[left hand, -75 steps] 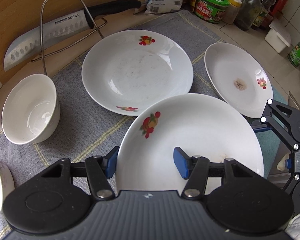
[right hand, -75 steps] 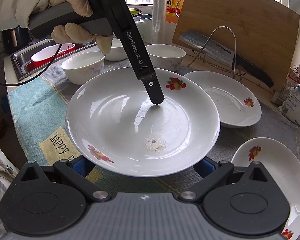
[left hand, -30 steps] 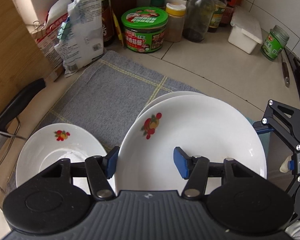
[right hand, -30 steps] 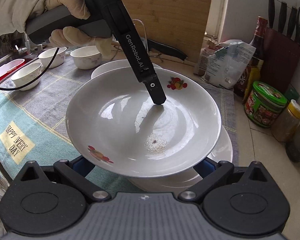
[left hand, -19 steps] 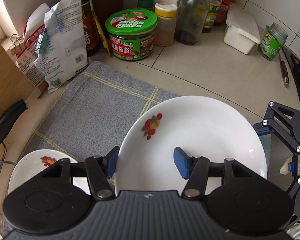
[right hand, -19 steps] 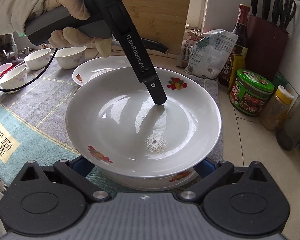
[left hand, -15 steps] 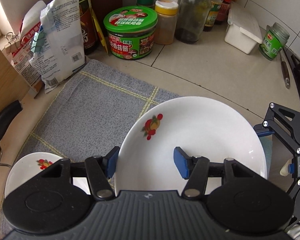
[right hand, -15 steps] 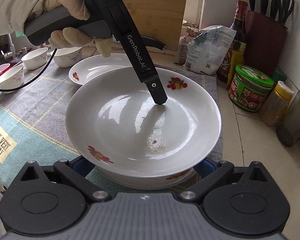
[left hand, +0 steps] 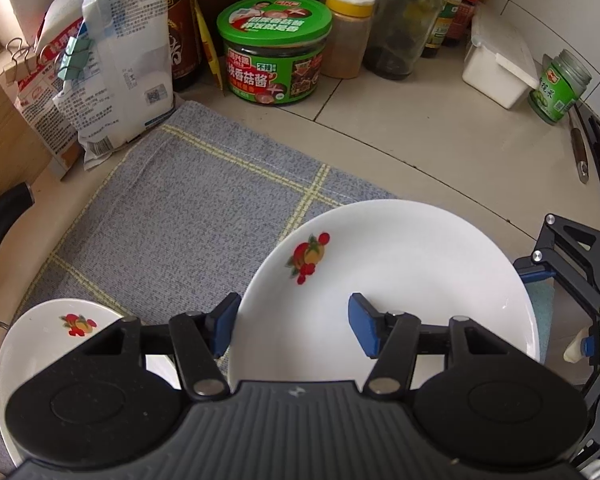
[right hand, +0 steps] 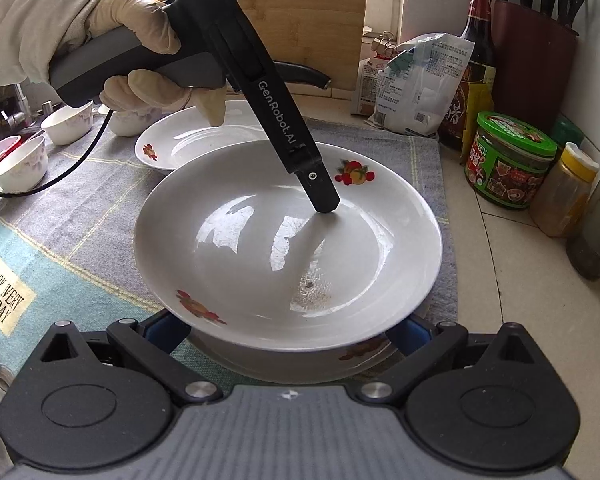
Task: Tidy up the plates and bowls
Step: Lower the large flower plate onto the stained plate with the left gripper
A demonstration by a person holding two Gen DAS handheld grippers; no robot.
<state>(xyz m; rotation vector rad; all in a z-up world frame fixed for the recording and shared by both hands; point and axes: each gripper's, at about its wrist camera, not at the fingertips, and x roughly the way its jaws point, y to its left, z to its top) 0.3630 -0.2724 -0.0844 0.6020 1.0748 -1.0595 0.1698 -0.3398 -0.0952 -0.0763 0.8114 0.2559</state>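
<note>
Far left, right-wrist view: three small bowls [right hand: 66, 122] on the cloth [right hand: 72, 216], well apart from the work. Left of centre: a lone plate [right hand: 180, 140] on the cloth, just behind the held one. Centre: top plate [right hand: 260, 248], fruit-printed, gripped by the left gripper [left hand: 292, 322], one finger inside the well, one outside the rim, jaws part closed on that rim. It sits over a lower plate [right hand: 364, 354], only an edge showing; whether they touch, cannot tell. Right gripper [right hand: 284, 332]: fingers spread wide either side beneath the plates, gripping nothing visible. Right: jars [right hand: 508, 160] and bottles on the counter. Risk, judged: a one-sided rim grip may let the plate tip or slide off-centre on release, chipping the lower one.
</note>
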